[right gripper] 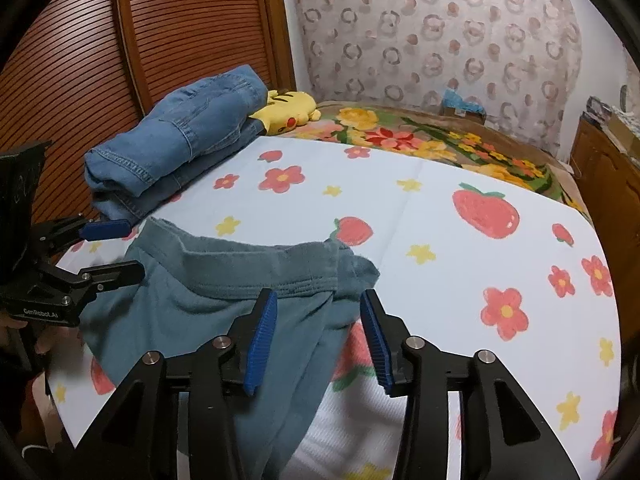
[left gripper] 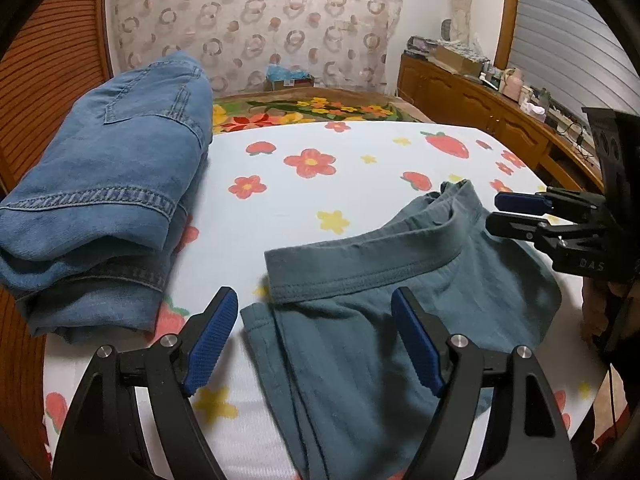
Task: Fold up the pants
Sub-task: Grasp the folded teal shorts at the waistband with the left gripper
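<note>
Teal-grey pants [left gripper: 340,360] [right gripper: 180,320] lie on the bed's flowered sheet [left gripper: 304,204] [right gripper: 440,248], waistband away from me and the legs running toward the near edge. My left gripper [left gripper: 316,316] hangs over the waistband's left end with its blue pads wide apart and nothing pressed between them; in the right wrist view the left gripper [right gripper: 124,248] enters from the left. My right gripper [right gripper: 318,300] stands open over the waistband's right corner, pads clear of the cloth. In the left wrist view the right gripper [left gripper: 496,212] reaches in from the right at that same corner.
Folded blue jeans [left gripper: 108,184] [right gripper: 176,148] are stacked at the bed's far left beside a yellow plush toy [right gripper: 288,110]. A floral blanket [right gripper: 420,136] covers the far end. A slatted wooden door [right gripper: 120,40] stands left, a cluttered wooden cabinet [left gripper: 480,108] right.
</note>
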